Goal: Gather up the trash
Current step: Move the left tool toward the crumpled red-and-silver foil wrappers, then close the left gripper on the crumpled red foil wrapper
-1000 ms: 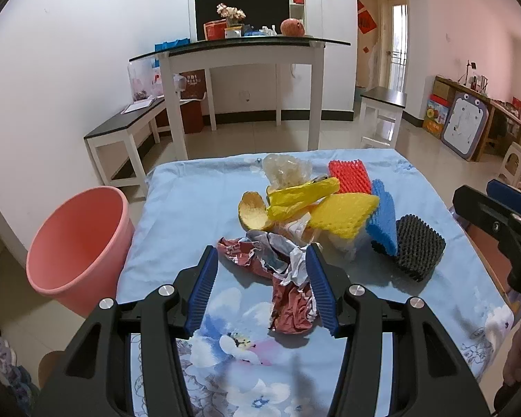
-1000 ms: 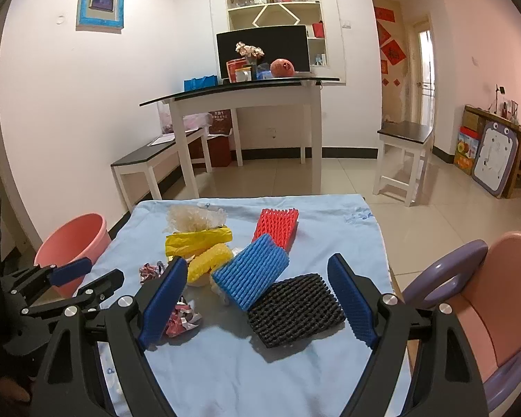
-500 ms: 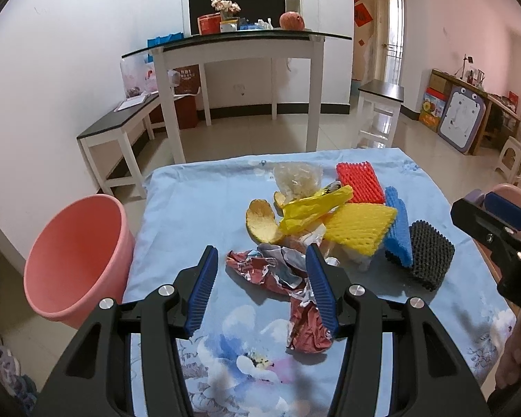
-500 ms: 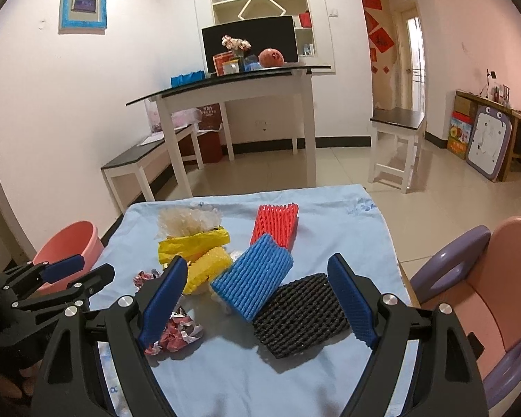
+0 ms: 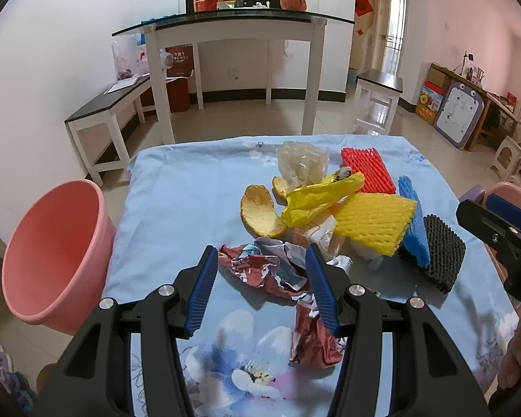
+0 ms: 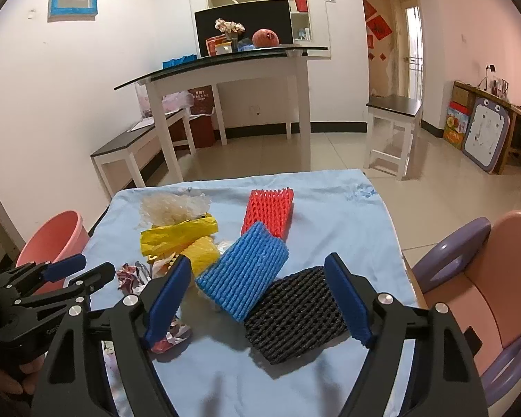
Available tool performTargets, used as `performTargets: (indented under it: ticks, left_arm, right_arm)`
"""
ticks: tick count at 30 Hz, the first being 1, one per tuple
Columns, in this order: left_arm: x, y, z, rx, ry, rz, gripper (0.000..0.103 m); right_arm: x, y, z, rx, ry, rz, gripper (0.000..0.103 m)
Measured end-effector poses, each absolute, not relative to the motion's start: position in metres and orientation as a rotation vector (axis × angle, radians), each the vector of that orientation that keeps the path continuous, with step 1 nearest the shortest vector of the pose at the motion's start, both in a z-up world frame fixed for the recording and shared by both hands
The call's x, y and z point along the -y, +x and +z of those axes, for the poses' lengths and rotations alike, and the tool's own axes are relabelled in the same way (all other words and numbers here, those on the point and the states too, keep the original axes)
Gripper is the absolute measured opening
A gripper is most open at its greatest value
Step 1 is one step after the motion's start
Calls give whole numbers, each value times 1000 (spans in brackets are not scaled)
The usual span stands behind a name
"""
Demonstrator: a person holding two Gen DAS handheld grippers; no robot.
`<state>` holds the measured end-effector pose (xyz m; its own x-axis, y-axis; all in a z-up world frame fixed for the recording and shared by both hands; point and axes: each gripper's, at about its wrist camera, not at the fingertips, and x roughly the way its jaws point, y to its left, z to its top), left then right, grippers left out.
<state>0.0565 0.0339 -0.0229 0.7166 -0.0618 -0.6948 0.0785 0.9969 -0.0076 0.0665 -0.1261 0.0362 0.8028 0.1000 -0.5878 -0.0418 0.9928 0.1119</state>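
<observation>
Trash lies on a blue cloth-covered table [image 5: 191,187]. My left gripper [image 5: 262,274] is open, its jaws on either side of a crumpled red-and-white wrapper [image 5: 271,271]. Beyond it lie an orange peel [image 5: 258,213], a yellow plastic bag [image 5: 319,194], a clear bag [image 5: 302,163] and yellow [image 5: 375,224], red [image 5: 368,170], blue [image 5: 413,226] and black [image 5: 434,253] foam nets. My right gripper [image 6: 257,295] is open above the blue net [image 6: 243,271] and black net [image 6: 295,316]. The left gripper also shows in the right wrist view [image 6: 76,271].
A pink bucket [image 5: 48,253] stands on the floor left of the table; it also shows in the right wrist view [image 6: 52,232]. A pink and purple child's chair [image 6: 486,278] stands right of the table. A white high table [image 5: 232,27] and bench [image 5: 111,104] stand behind.
My left gripper has moved forward and down, so the crumpled wrapper now sits between its jaws. My right gripper has come slightly closer to the blue and black nets.
</observation>
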Motion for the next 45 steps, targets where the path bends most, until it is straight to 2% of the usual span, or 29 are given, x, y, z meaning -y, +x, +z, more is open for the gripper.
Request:
performTargets:
  ticks: [3,25,45]
  left_arm:
    - [-34,58,-25,-769,22,-83,53]
    - [-38,62,-26,-766,0,-91,53]
    - [-63,29,-26,-728,-86,-246,53]
  right_arm:
    - [127,69,36,-637,105,83,74]
    - [127,71,34,-642,112,92,73]
    - [131,66,26,-657,133,103,69]
